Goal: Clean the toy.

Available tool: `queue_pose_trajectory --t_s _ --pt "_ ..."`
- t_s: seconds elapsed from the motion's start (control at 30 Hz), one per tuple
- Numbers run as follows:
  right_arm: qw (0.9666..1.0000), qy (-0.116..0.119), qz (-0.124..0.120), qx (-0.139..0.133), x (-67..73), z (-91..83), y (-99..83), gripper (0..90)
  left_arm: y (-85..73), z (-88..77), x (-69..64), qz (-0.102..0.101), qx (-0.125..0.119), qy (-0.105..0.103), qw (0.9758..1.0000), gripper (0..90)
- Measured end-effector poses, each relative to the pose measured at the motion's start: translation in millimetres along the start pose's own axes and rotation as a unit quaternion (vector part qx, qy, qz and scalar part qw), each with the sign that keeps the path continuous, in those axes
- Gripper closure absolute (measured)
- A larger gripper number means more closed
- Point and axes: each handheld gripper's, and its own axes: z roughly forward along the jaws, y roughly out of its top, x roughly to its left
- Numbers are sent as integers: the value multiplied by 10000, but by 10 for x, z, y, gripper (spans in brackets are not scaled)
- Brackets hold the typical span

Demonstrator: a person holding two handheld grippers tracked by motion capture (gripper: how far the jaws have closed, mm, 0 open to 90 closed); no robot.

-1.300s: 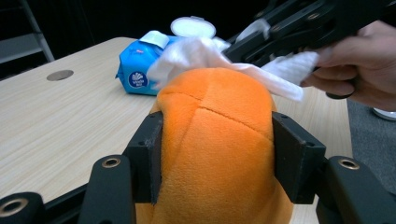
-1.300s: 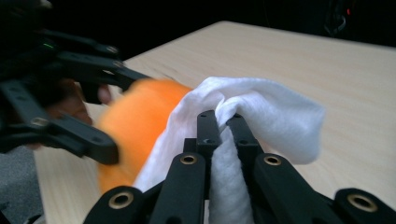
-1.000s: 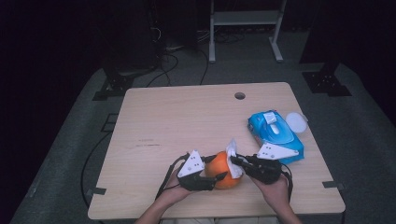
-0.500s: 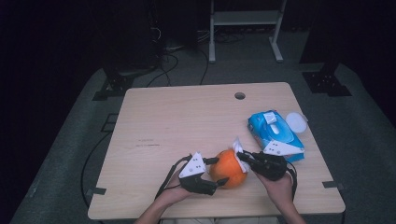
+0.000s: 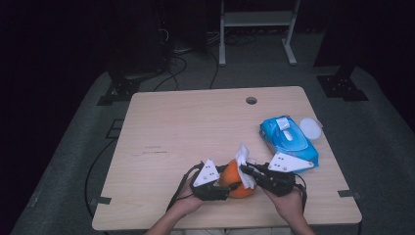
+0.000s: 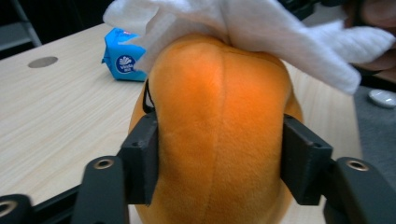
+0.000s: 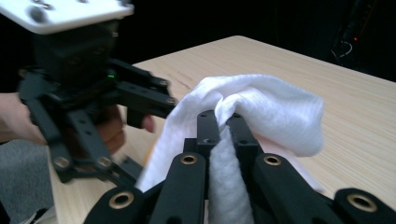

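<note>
An orange plush toy (image 5: 234, 182) sits near the table's front edge. My left gripper (image 5: 228, 188) holds it from the left. In the left gripper view the two black pads (image 6: 142, 161) press into the sides of the orange plush toy (image 6: 219, 116). These jaws have just been closing on the toy. My right gripper (image 5: 245, 171) comes in from the right, shut on a white wipe (image 5: 243, 161) that lies over the toy's top. In the right gripper view the right gripper (image 7: 222, 122) pinches the bunched wipe (image 7: 261, 109), with the left gripper (image 7: 93, 107) beyond it.
A blue pack of wipes (image 5: 288, 142) lies on the right side of the table (image 5: 186, 127), with a round white lid (image 5: 311, 128) just off the edge beside it. There is a cable hole (image 5: 251, 100) near the far edge. A metal stand and cables stand on the dark floor behind.
Half a second ago more of the orange toy showed and the wipe sat further right. Now the wipe lies back across the toy's top, and the left jaws are tighter on it.
</note>
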Motion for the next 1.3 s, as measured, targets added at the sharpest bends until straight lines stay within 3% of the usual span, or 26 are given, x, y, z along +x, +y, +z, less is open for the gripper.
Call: queue_pose_trajectory --t_s 0.13,0.23,0.3,0.37,0.57,0.63,0.73,0.8,0.93,1.03,1.1,1.2,1.3 --pt "9999 -64 144 -18 -73 -44 -23 849 35 -51 -2 55 35 -62 10000 417" --pt "10000 13 22 -44 27 -36 14 849 52 -69 9 -16 37 -44 10000 420" --pt "9998 122 -185 -16 126 -1 48 849 59 -73 15 -27 63 -37 10000 420" --pt "9994 78 -325 39 161 26 62 849 59 -82 23 -66 56 -43 10000 420" --pt "9999 -108 -28 31 -23 -29 -2 849 102 -132 37 -104 -29 -43 9999 433" --pt "9999 -110 -45 27 14 -30 8 849 98 -133 39 -121 -15 -44 9999 435" --pt "9998 114 -187 -1 137 10 42 849 99 -142 49 -160 4 -45 9999 436" --pt "9994 66 -329 43 170 29 63 849 92 -146 60 -192 -17 -44 9998 437" --pt "9999 -101 -111 61 24 3 21 849 61 -132 70 -199 -9 10 9998 427" --pt "9994 -266 123 163 -112 -18 -62 849 24 -115 111 -340 -65 86 9994 347" --pt "9994 -258 158 150 -110 -21 -71 850 13 -110 126 -384 -87 123 9991 338" --pt "10000 -19 -28 94 20 19 -22 849 9 -96 127 -421 -88 187 9989 328" --pt "9996 -44 -232 172 85 63 10 849 3 -99 136 -507 -116 186 9985 326"
